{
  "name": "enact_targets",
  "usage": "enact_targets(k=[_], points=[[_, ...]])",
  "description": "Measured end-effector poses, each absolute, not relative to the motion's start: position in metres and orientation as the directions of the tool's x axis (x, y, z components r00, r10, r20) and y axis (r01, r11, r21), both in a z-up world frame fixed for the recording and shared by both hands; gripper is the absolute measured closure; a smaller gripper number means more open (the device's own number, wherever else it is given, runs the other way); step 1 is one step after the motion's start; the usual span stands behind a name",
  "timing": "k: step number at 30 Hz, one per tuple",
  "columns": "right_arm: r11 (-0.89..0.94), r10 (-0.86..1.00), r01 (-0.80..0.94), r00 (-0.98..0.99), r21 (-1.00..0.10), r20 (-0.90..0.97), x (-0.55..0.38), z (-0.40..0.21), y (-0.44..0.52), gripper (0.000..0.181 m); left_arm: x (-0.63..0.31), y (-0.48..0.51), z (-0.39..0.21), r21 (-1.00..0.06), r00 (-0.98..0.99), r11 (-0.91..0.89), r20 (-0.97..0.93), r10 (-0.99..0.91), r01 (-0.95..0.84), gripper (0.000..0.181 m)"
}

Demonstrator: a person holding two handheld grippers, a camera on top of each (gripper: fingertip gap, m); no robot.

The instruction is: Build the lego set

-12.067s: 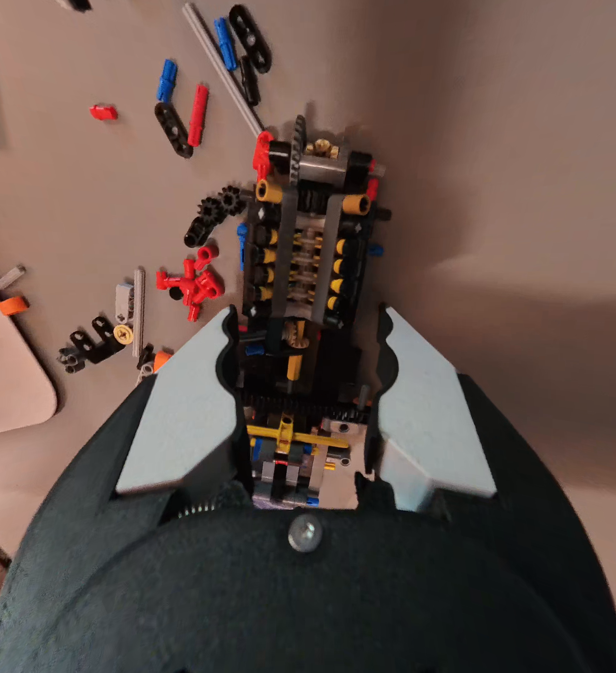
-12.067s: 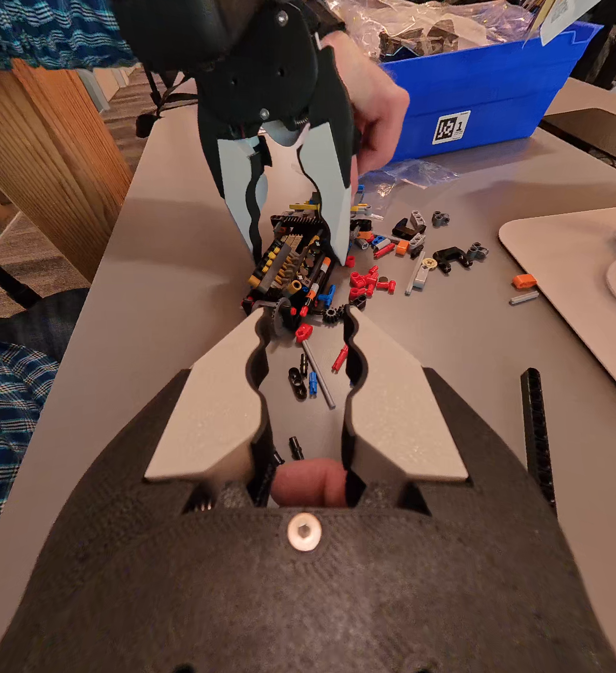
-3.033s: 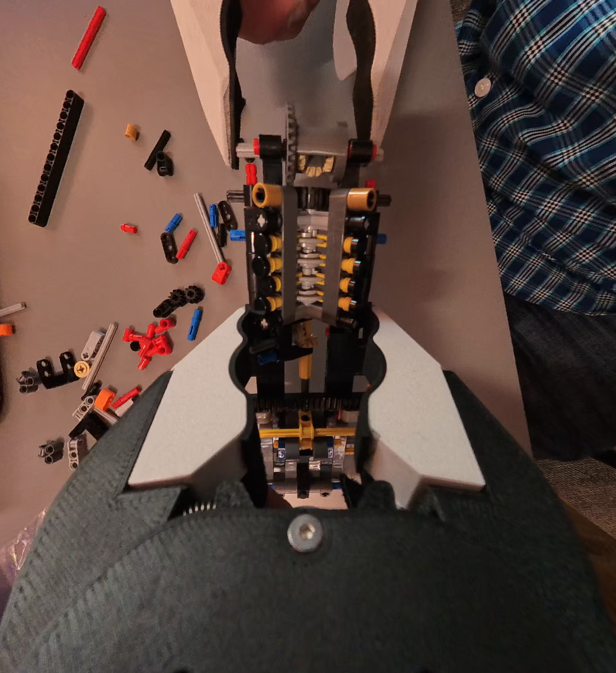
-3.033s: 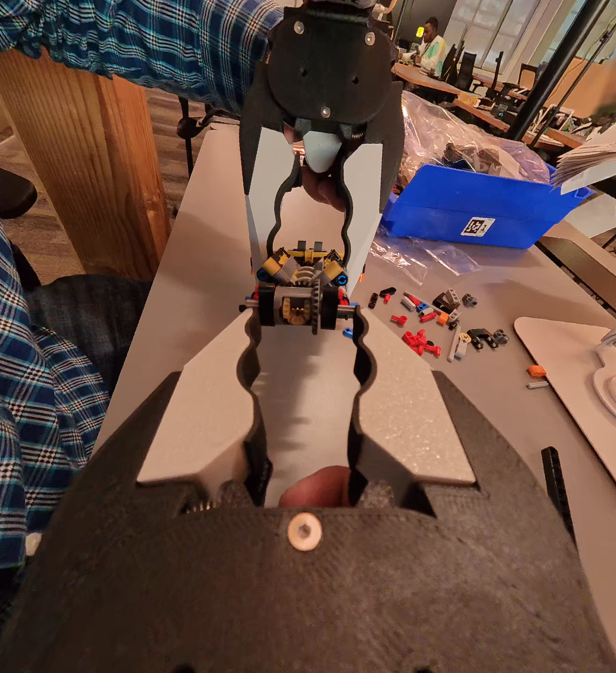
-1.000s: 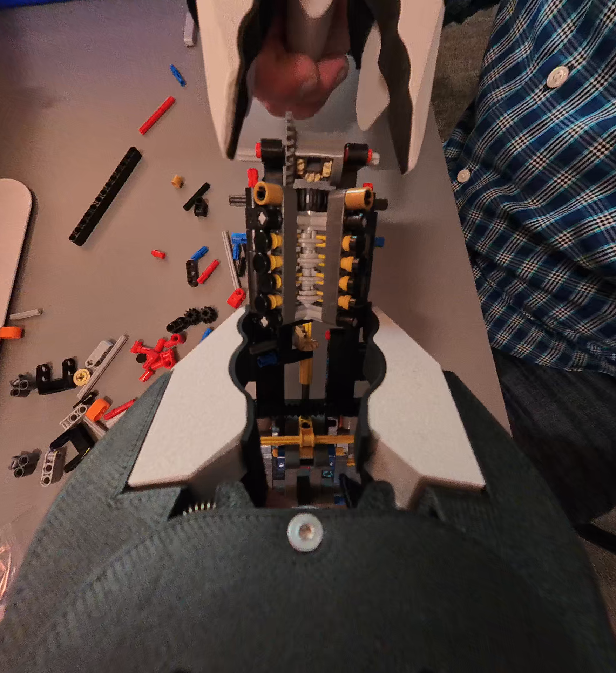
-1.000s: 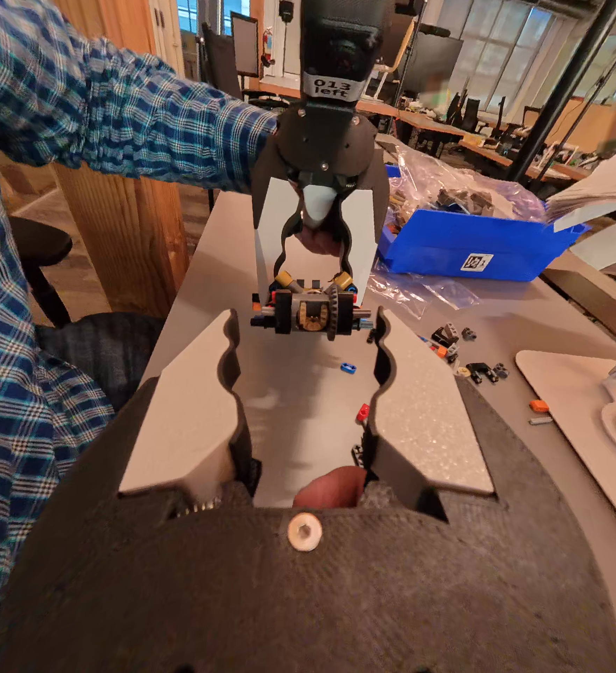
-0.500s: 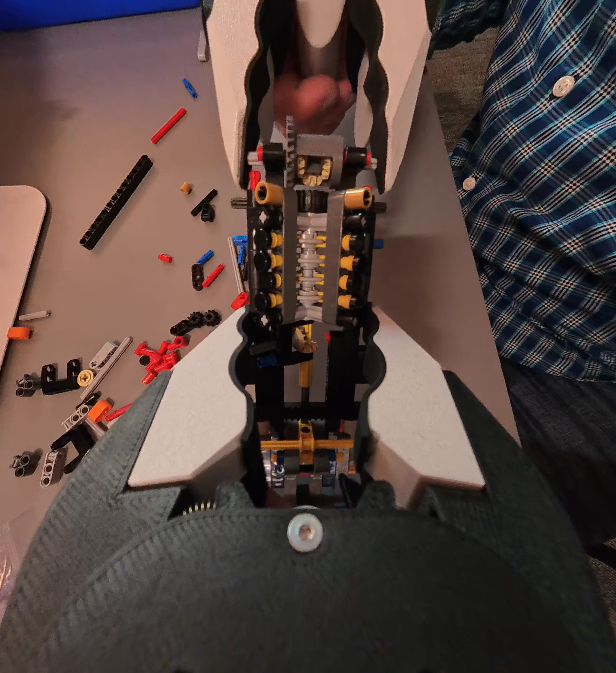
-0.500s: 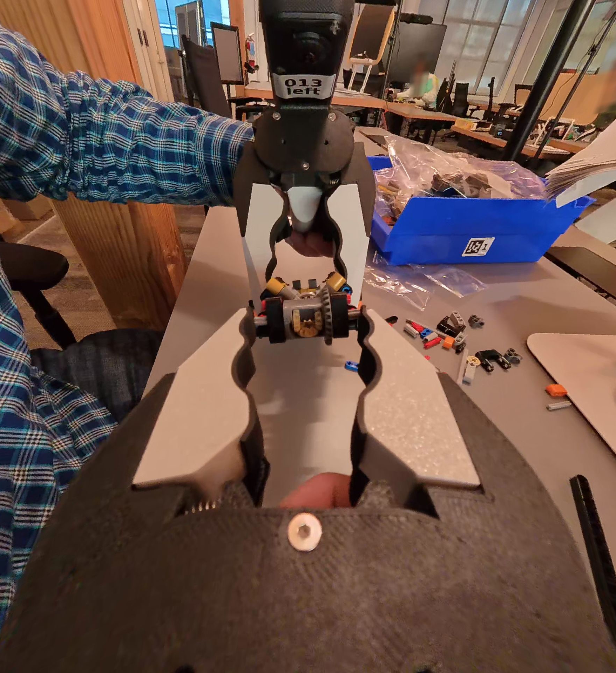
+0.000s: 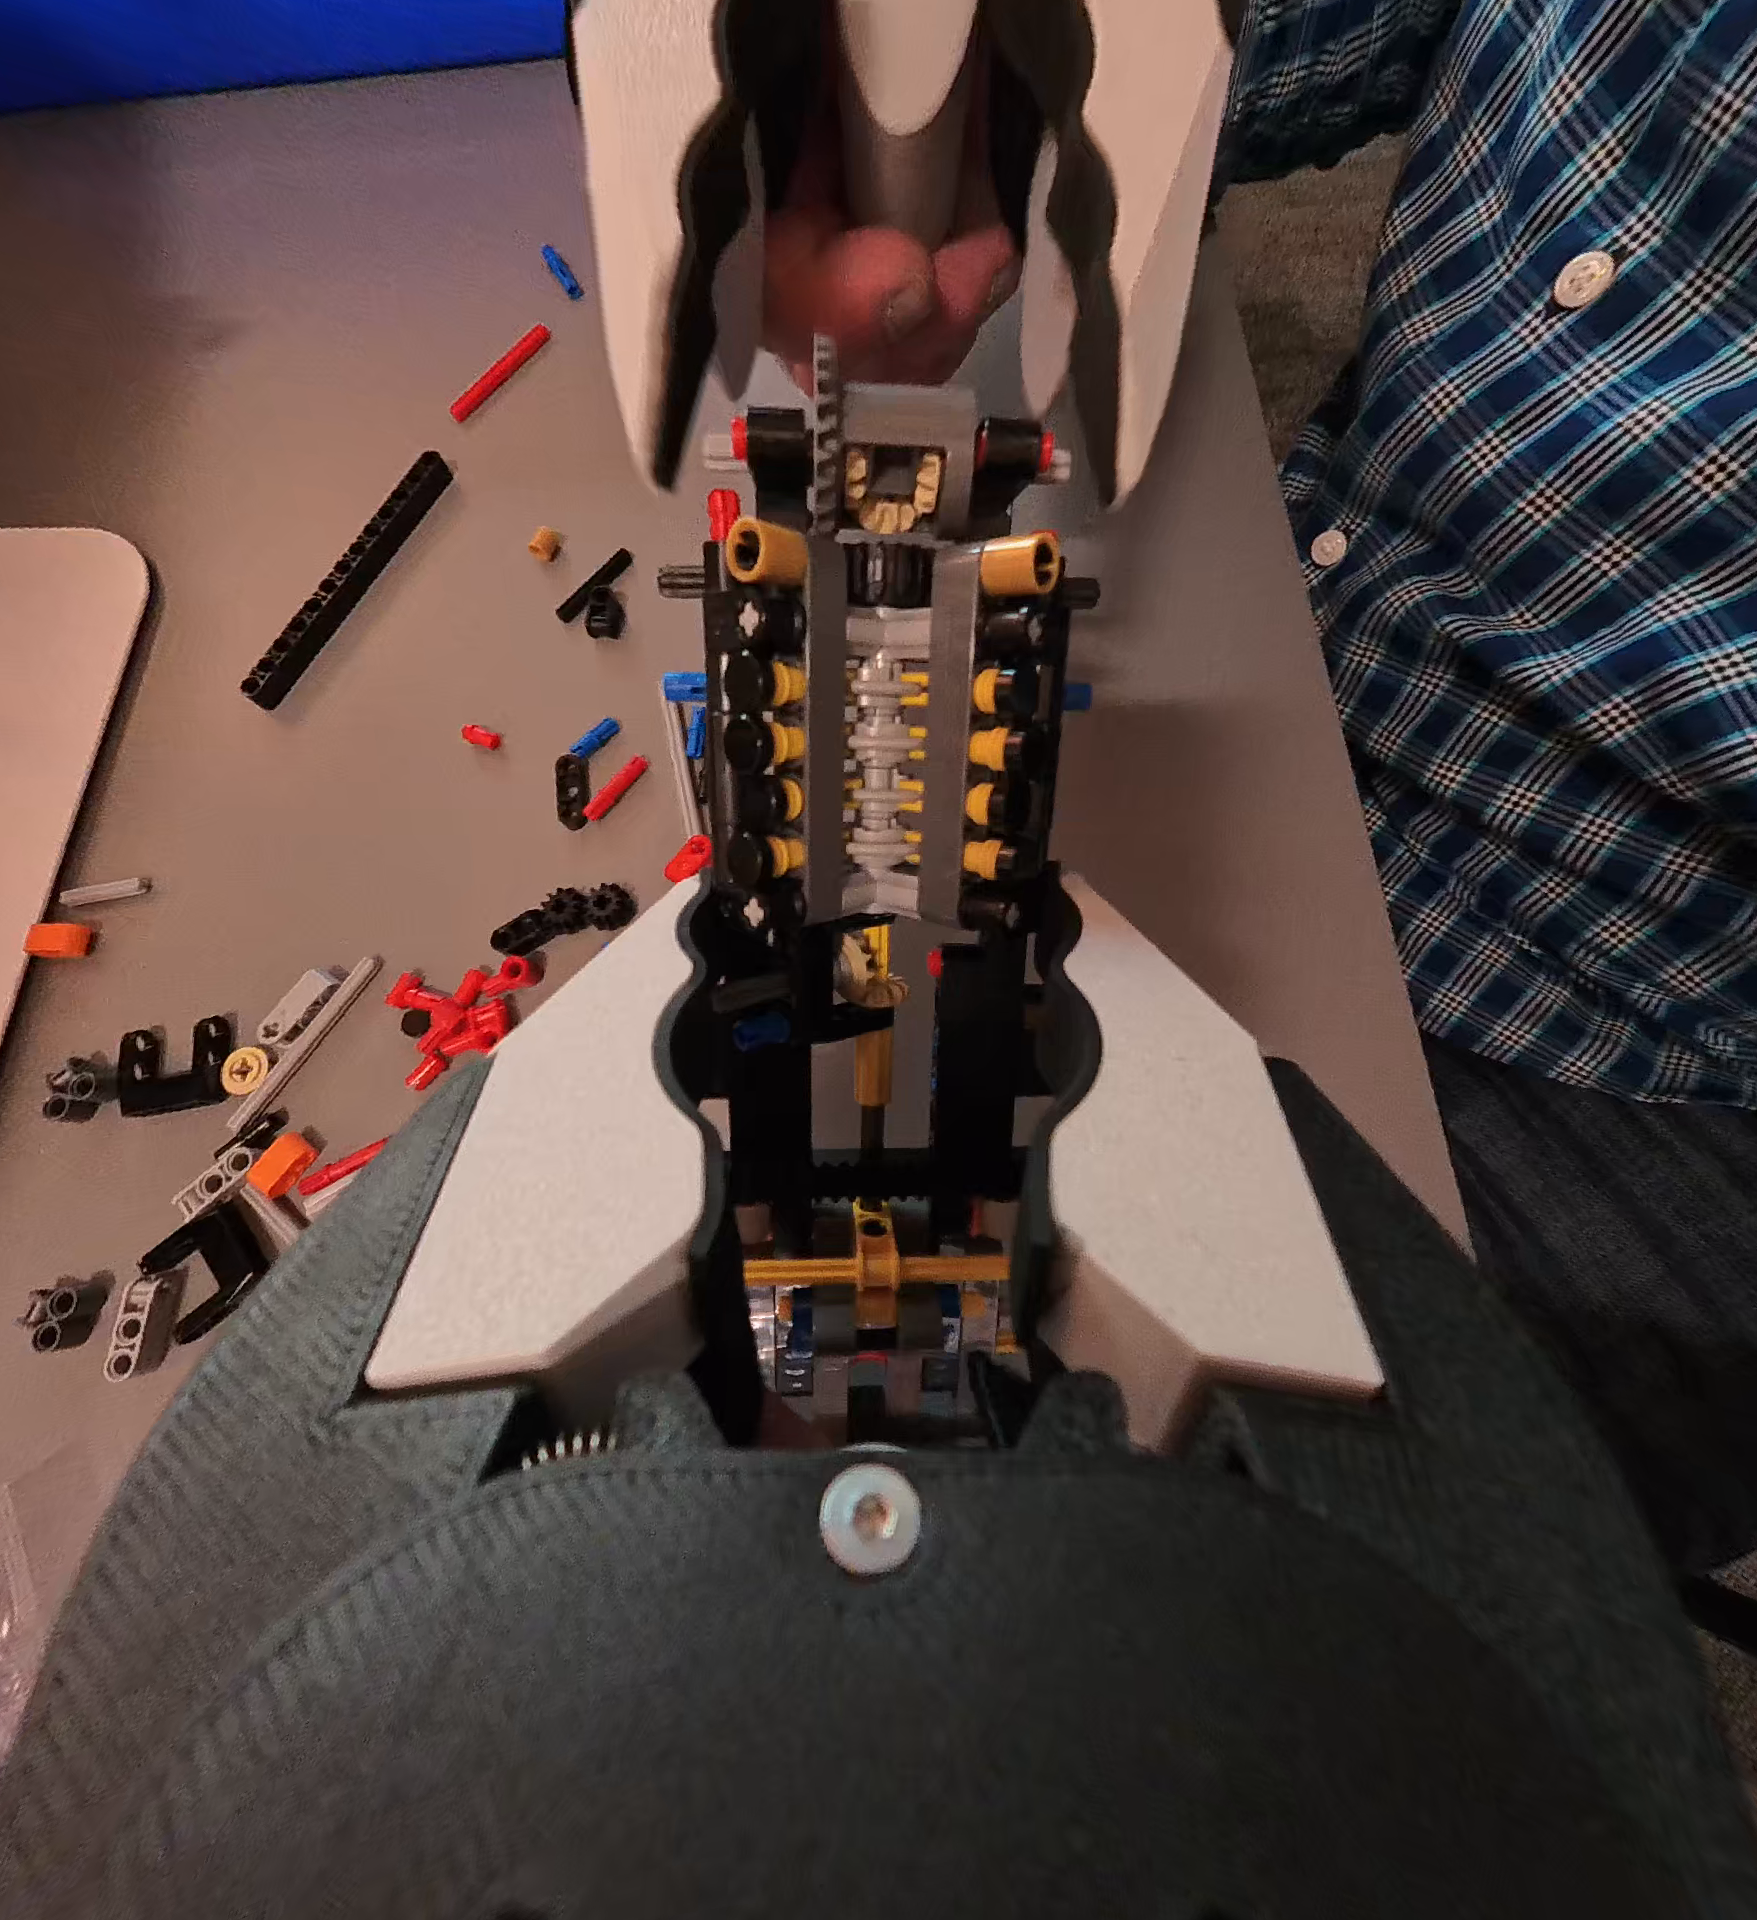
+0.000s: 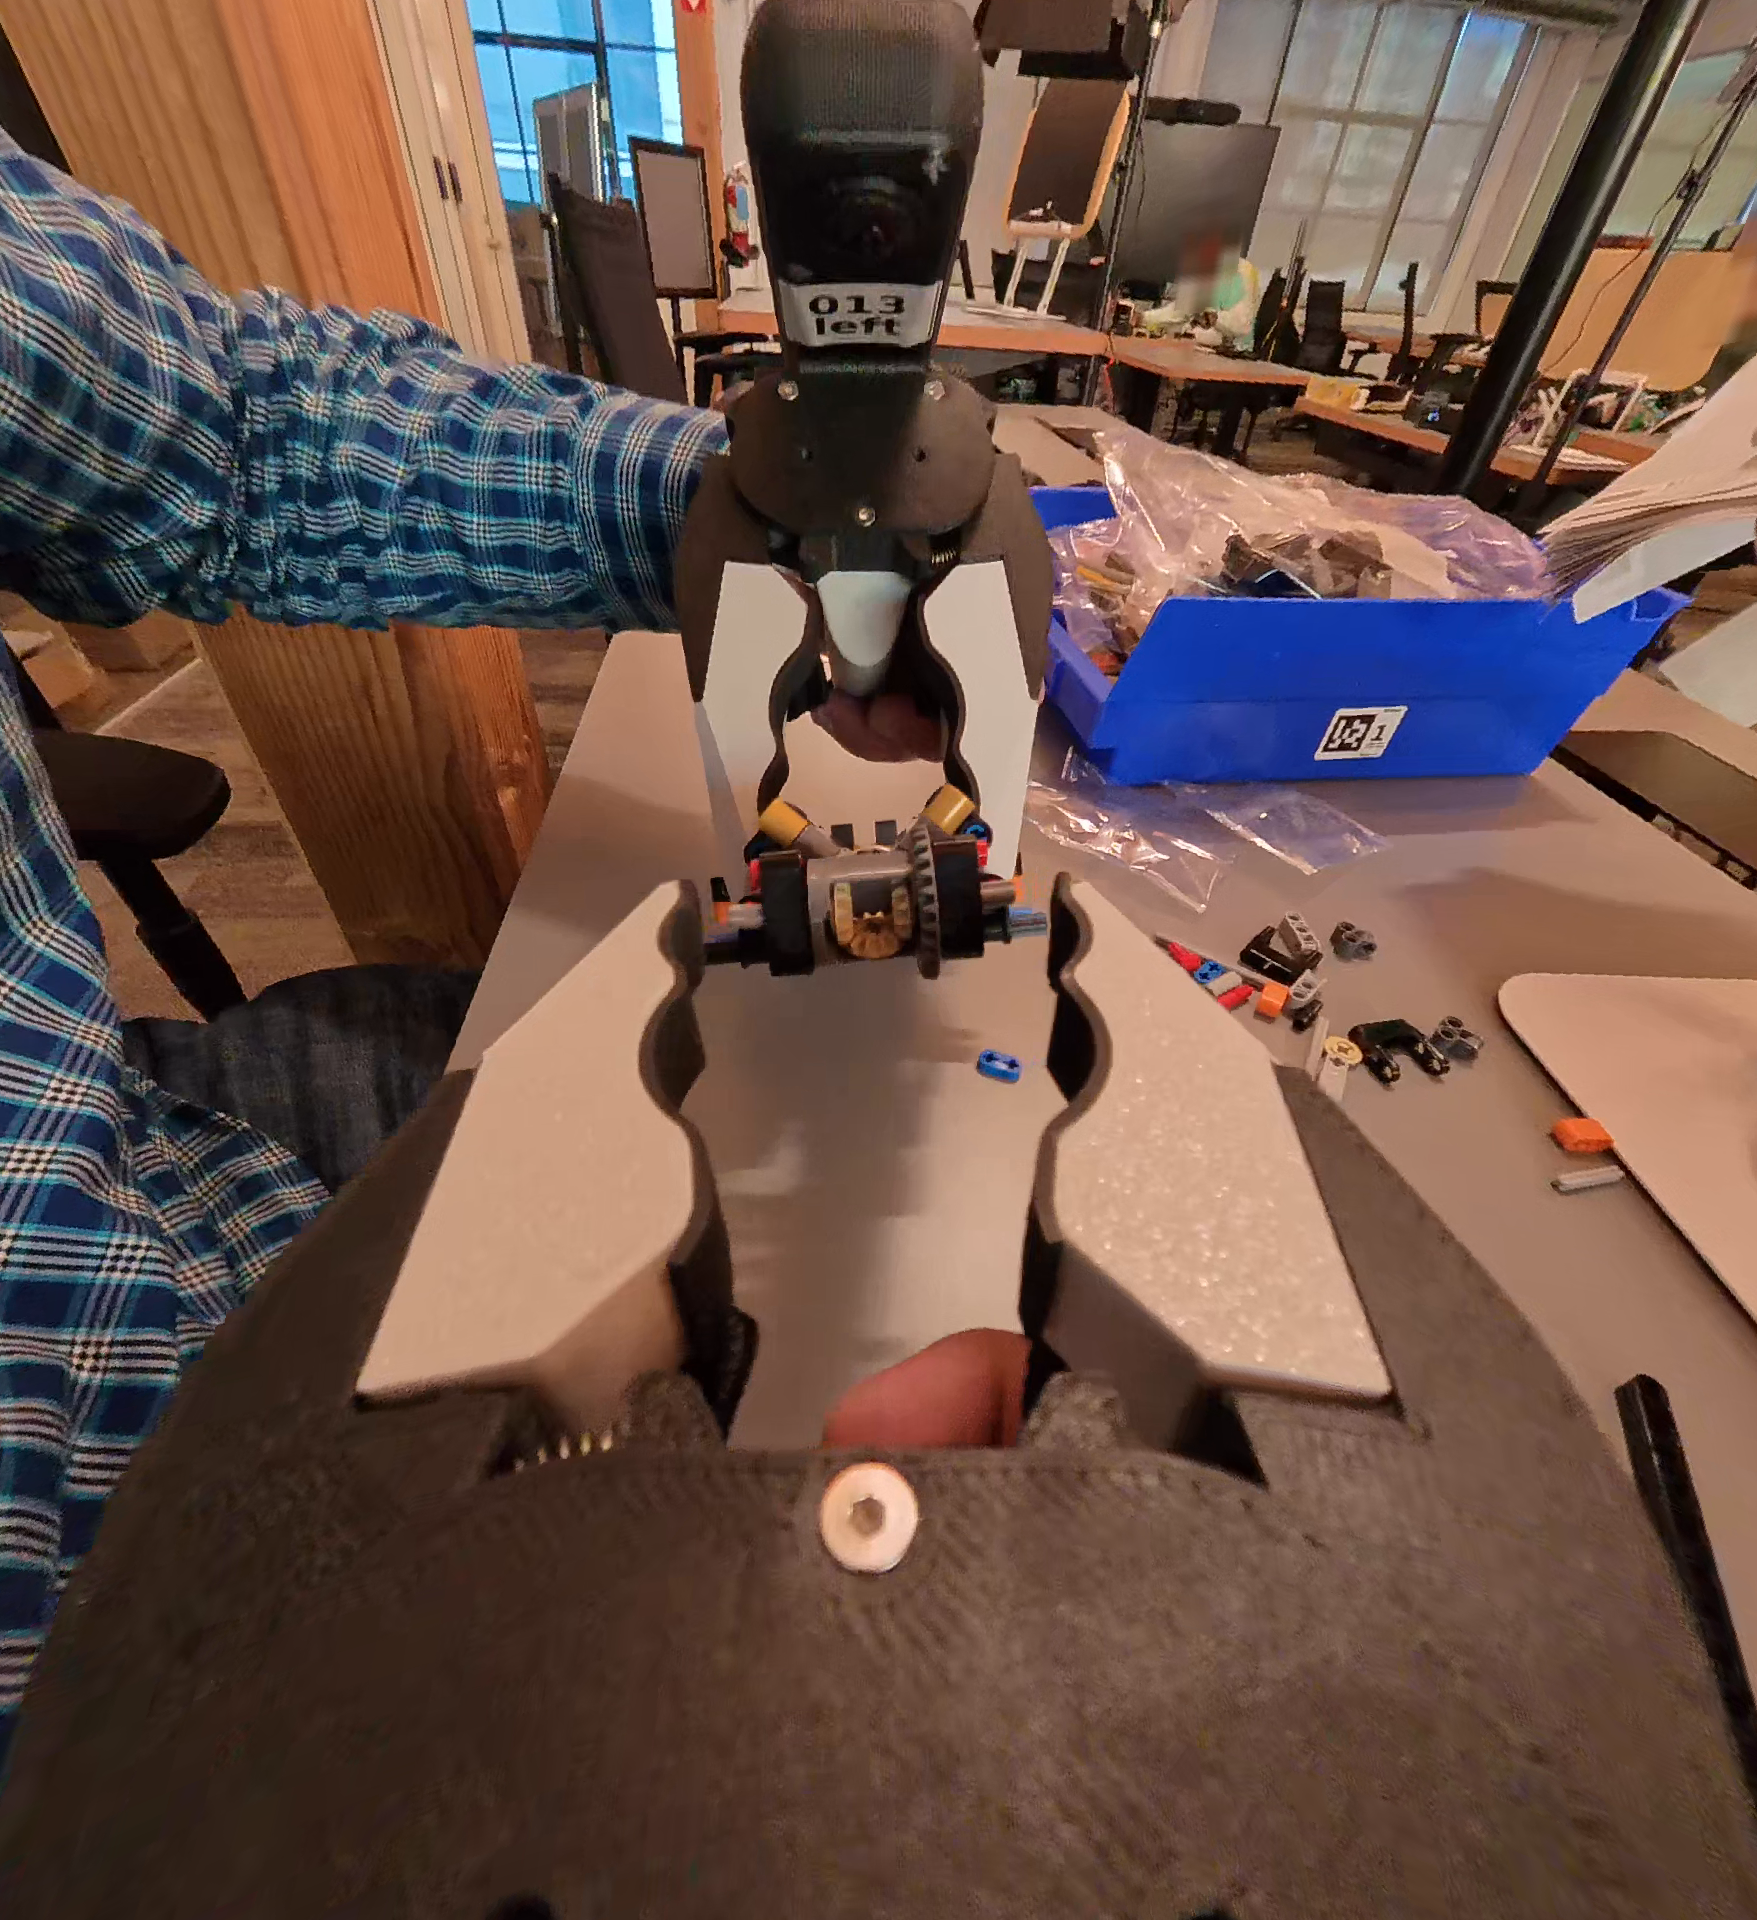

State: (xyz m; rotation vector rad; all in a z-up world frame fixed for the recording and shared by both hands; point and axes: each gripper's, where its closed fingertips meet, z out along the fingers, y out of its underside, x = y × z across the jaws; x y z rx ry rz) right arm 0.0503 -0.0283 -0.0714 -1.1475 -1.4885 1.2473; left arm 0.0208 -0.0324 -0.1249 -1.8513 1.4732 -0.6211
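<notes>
Blue plaid sleeve (image 10: 334,468), seemingly button-fronted

Warm dim indoor light, bright windows behind, wide-angle edge distortion

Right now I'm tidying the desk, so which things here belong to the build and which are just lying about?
In the job:
- lego assembly, held by the left hand-held gripper
- right hand-held gripper, open at its far end

Lying about:
- long black beam
- red pins
- blue bin

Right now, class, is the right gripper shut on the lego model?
No: the right gripper is open, its fingers either side of the lego model.
</notes>
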Motion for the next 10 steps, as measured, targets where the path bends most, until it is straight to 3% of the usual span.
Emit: enact_targets(k=[10], points=[[0.102, 0.98, 0.242, -0.192, -0.965, 0.056, 0.075, -0.091, -0.018, 0.12, 0.02, -0.031, -0.128, -0.708, 0.261, -0.127, -0.084, -0.962, -0.695, 0.123]])
